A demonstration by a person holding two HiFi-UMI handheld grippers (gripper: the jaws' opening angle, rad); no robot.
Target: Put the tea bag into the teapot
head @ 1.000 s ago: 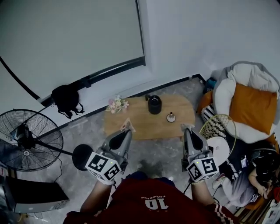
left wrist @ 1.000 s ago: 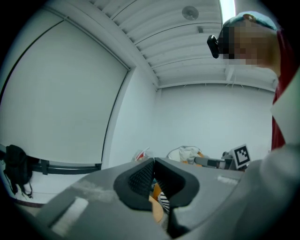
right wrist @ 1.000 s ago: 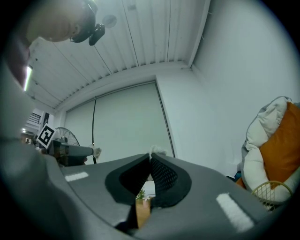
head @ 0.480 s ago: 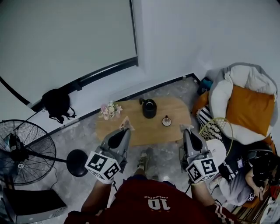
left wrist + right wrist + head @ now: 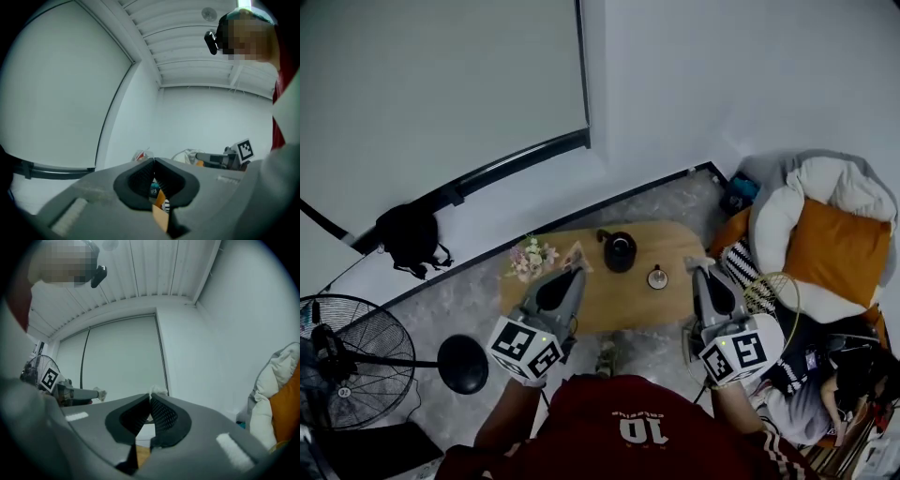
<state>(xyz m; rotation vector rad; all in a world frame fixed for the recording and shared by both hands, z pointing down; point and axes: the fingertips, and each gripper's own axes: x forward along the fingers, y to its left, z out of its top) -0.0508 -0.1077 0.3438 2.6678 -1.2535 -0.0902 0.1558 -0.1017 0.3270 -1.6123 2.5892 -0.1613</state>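
The left gripper (image 5: 576, 264) is pinching one tea bag (image 5: 574, 253) between pressed-together jaws, hanging over the bench's (image 5: 609, 305) left part, with the bag showing just past the tips. The right gripper (image 5: 701, 267) is also pressing shut, with a small white piece (image 5: 158, 391) sticking out at its tip; what it is cannot be told. One black teapot (image 5: 620, 251) is standing near the bench's far edge, apart from both grippers. One small round thing (image 5: 657, 277) is sitting right of it, and one flower bunch (image 5: 528, 258) is lying at the left end. The bench's near half is lying bare between the grippers. One armchair (image 5: 825, 225) is crowding the right end.
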